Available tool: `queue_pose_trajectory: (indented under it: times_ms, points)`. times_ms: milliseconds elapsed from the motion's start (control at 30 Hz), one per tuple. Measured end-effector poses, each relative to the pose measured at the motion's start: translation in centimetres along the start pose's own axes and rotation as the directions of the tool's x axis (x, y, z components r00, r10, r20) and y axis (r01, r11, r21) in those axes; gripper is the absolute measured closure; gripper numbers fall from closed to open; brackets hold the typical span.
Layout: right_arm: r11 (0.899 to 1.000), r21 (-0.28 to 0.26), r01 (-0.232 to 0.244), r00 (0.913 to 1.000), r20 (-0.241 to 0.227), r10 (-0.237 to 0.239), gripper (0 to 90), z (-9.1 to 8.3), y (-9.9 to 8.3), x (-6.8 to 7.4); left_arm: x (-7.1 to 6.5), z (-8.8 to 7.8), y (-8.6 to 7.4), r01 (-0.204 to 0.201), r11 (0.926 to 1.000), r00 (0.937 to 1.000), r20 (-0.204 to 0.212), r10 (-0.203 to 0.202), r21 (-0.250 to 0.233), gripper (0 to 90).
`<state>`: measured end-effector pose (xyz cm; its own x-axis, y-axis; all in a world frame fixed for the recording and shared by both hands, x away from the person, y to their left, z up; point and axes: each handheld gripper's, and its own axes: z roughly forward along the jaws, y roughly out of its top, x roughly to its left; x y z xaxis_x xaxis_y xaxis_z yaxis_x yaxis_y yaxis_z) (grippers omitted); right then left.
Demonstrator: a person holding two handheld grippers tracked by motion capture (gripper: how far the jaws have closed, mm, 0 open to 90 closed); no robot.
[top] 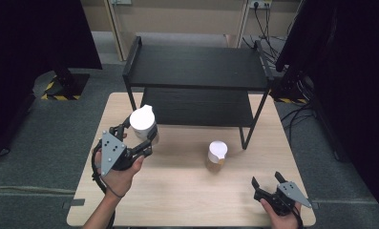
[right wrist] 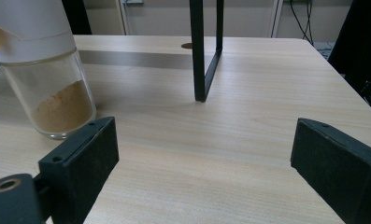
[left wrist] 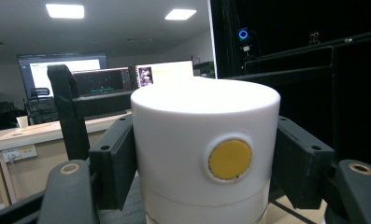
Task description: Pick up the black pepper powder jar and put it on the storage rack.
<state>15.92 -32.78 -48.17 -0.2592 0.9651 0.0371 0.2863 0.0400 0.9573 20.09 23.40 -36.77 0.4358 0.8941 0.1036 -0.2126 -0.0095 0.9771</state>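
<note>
My left gripper is shut on a white-lidded glass jar, held a little above the left part of the table. In the left gripper view the jar's white lid with a yellow button sits clamped between both black pads. A second jar with a white lid and brown powder stands on the table near the middle. In the right gripper view that jar stands upright at the left, beyond the jaws. My right gripper rests open at the table's front right, nothing between its fingers.
A black two-tier shelf stands across the back of the wooden table; one of its front legs rises just ahead of the right gripper. Cables and dark stands lie on the floor at the right.
</note>
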Motion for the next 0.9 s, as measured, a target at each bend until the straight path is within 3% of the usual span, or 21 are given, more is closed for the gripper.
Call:
queue_pose_trajectory:
  times_ms: [900]
  points:
    - [1.000, -0.002, -0.002, 1.0000, 0.000, 0.002, 8.1, 0.0, 0.0, 0.0, 0.6, 2.9, 3.8, 0.007, 0.9970, 0.9989, -0.046, -0.011, -0.077, 30.8]
